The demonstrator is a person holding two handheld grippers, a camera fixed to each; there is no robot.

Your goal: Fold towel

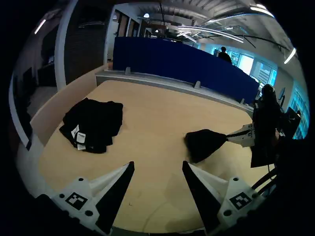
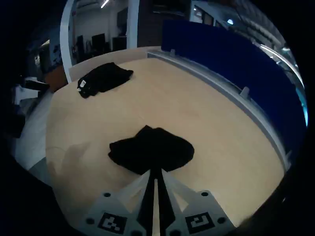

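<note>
A black towel (image 2: 151, 153) lies bunched on the light wooden table (image 2: 197, 114), and my right gripper (image 2: 156, 170) is shut on its near edge. In the left gripper view the same towel (image 1: 202, 143) sits at the right, pinched by the right gripper (image 1: 227, 136), which a person in dark clothes holds. My left gripper (image 1: 157, 167) hovers open over bare table, left of and nearer than the towel, with nothing between its fingers.
A pile of black folded cloth with white tags (image 1: 92, 124) lies at the table's far left, also seen as a pile (image 2: 103, 78) in the right gripper view. A blue partition (image 1: 181, 65) runs along the table's far edge. A person (image 1: 224, 55) stands behind it.
</note>
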